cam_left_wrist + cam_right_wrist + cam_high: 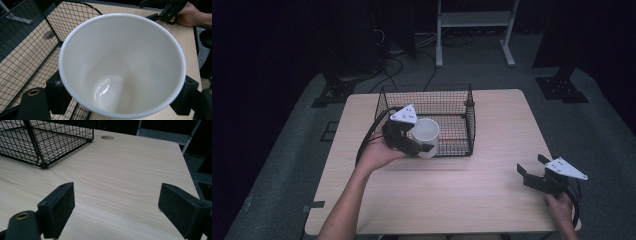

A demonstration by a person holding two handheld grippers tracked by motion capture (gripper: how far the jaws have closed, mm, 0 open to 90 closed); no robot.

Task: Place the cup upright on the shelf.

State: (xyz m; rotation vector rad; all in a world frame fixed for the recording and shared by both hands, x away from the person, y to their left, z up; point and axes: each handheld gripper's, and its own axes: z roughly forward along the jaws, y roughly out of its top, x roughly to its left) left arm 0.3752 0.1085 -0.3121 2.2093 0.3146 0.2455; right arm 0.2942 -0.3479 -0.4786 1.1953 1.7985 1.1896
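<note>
A white cup (428, 134) hangs at the front left of the black wire basket (459, 107), over its front wall. My left gripper (424, 141) is shut on the cup, one jaw on each side of it. In the left gripper view the cup (120, 65) is empty, its mouth faces the camera, and the basket's mesh (27, 50) lies to its left and below. My right gripper (532, 165) stands open with nothing in it, low over the table's front right corner. In its own view the right gripper (122, 212) has bare wood between its wide-apart jaws.
The light wooden table (492, 195) carries the basket at its middle back. A round hole (107, 137) marks the tabletop beyond the basket's corner (42, 142). The other hand and its gripper (175, 10) show behind the cup. Cables and a white stand (474, 20) are on the floor behind.
</note>
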